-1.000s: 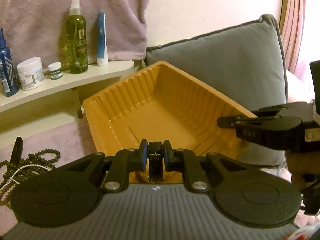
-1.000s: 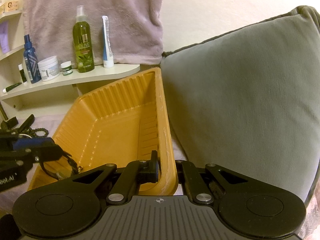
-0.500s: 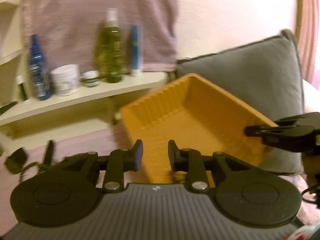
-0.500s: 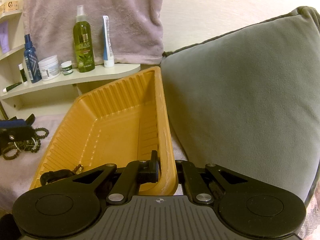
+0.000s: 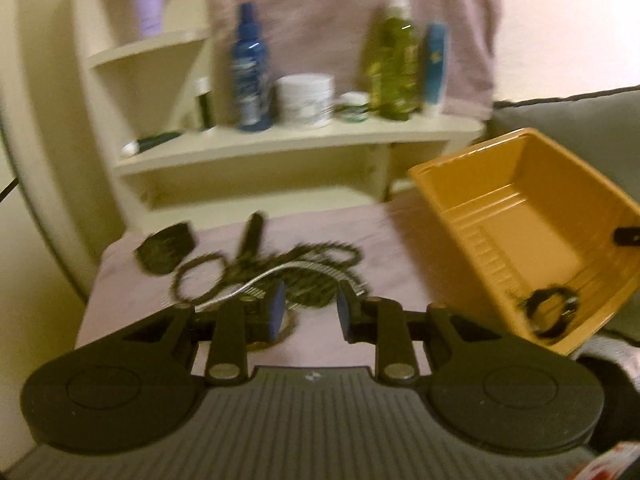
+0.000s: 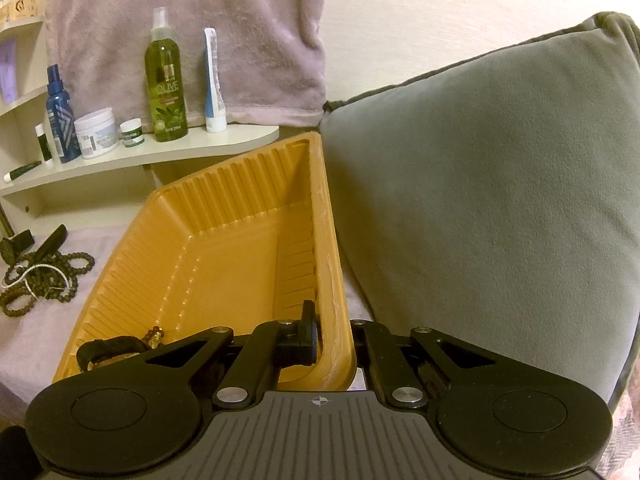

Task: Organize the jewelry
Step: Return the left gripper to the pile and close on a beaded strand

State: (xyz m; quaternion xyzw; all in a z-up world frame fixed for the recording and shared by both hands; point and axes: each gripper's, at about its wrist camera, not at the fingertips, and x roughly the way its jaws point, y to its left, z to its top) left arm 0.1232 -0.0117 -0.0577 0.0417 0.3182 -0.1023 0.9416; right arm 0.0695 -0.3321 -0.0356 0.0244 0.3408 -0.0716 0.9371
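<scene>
- Left wrist view: our left gripper (image 5: 308,312) hung over the bead pile (image 5: 280,276) at frame centre, jaws slightly parted, gripping nothing.
- One dark bracelet (image 5: 550,312) lay in the orange tray (image 5: 472,168), lower right.
- Our right gripper (image 6: 334,340) pinched the tray's rim.
- We judged most pieces unsorted.

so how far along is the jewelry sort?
Done: one dark bracelet lies in the orange tray.
In hand: the right tool is clamped on the tray's rim, holding it. The left tool, jaws just opened and empty, points at the pile.
Left: the beaded necklaces, the silver chain and dark pieces beside them sit on the pink cloth.
</scene>
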